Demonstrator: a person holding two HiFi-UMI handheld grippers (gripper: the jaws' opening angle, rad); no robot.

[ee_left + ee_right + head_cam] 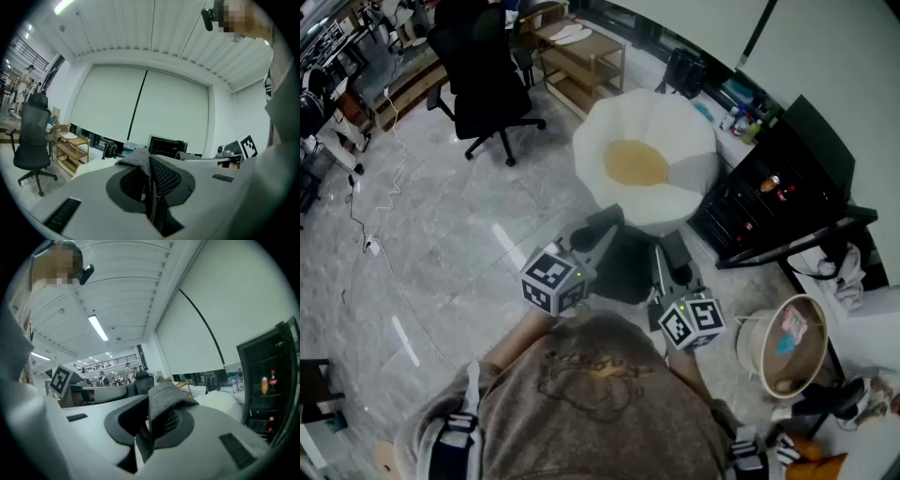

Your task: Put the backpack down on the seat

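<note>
Between your two tongs the backpack (623, 267) hangs in front of your chest, just before the near edge of the white seat (598, 131) and not yet on it. The left tongs (150, 185) are closed on a grey strap (137, 159) that has black mesh under it. The right tongs (151, 430) are clamped on the other strap (166, 397), which is of the same kind. Both tongs point nearly level.

I judge that the step in hand is to carry the bag forward over the seat and lower it. Move both hands together and at the same height, so that the bag does not swing or tip to one side. Aim for the yellow hollow (635, 164) in the middle of the seat. The white rim looks rounded and soft, and a bag placed there may slide off. Stay clear of the black cabinet (764, 192) that stands just beside the seat on your right.

Lower slowly until the straps go slack. Only then is the weight on the seat, and only then should you open the tongs. If you open one side first, the bag may roll.
</note>
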